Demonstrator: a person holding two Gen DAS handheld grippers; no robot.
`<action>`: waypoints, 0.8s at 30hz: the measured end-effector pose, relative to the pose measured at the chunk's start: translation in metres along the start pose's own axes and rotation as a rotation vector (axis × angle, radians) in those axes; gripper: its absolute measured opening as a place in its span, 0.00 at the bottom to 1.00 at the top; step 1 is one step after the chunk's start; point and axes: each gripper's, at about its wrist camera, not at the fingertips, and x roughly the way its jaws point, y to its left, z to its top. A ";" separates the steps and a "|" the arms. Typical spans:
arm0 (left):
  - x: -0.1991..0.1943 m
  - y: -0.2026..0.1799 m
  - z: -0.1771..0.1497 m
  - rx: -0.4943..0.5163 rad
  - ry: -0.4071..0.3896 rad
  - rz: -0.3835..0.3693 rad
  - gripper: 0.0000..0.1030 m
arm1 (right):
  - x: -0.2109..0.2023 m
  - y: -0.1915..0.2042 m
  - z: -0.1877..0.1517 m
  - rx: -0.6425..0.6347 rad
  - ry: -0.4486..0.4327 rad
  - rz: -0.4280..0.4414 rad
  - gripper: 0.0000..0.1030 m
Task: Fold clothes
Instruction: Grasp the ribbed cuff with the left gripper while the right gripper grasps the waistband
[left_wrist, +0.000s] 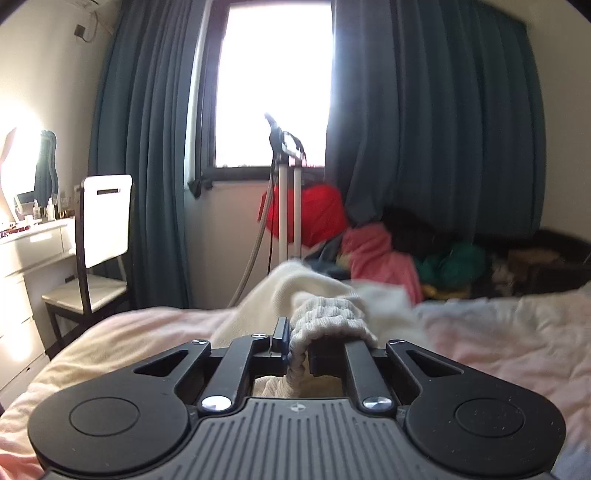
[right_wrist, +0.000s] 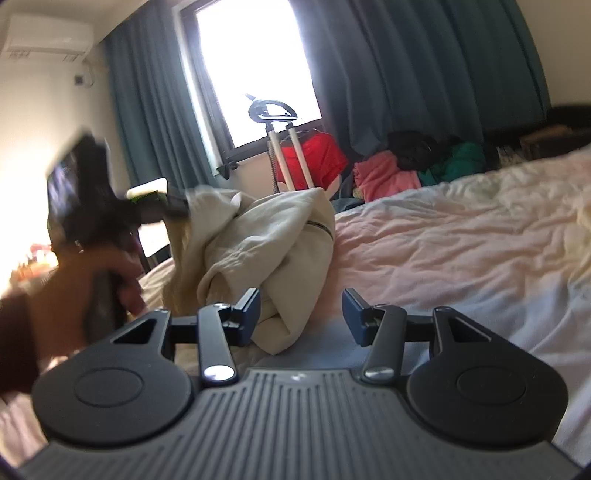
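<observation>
A cream sweatshirt (right_wrist: 258, 243) hangs bunched above the pink bed (right_wrist: 443, 251). My left gripper (left_wrist: 297, 347) is shut on its ribbed cuff or hem (left_wrist: 328, 314), and the fabric drapes away in front of it (left_wrist: 280, 291). In the right wrist view the left gripper (right_wrist: 173, 206) shows blurred at the left, held by a hand, lifting the garment's top. My right gripper (right_wrist: 301, 317) is open and empty, its jaws wide apart just in front of the garment's lower fold, which lies close to the left finger (right_wrist: 249, 314).
A pile of clothes, pink (right_wrist: 384, 175), green and black, lies at the far side of the bed. A garment steamer stand (left_wrist: 286, 184) with a red garment (left_wrist: 314, 214) stands by the window. A white chair (left_wrist: 99, 236) and a dresser (left_wrist: 26, 266) stand at the left.
</observation>
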 end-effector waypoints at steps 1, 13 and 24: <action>-0.016 0.004 0.008 -0.012 -0.023 -0.012 0.09 | -0.003 0.003 0.000 -0.016 -0.008 -0.005 0.51; -0.190 0.077 0.021 -0.203 -0.088 -0.127 0.09 | -0.046 0.029 0.010 -0.121 -0.030 0.004 0.51; -0.188 0.167 -0.065 -0.201 0.056 -0.007 0.09 | -0.042 0.071 -0.026 -0.204 0.248 0.141 0.52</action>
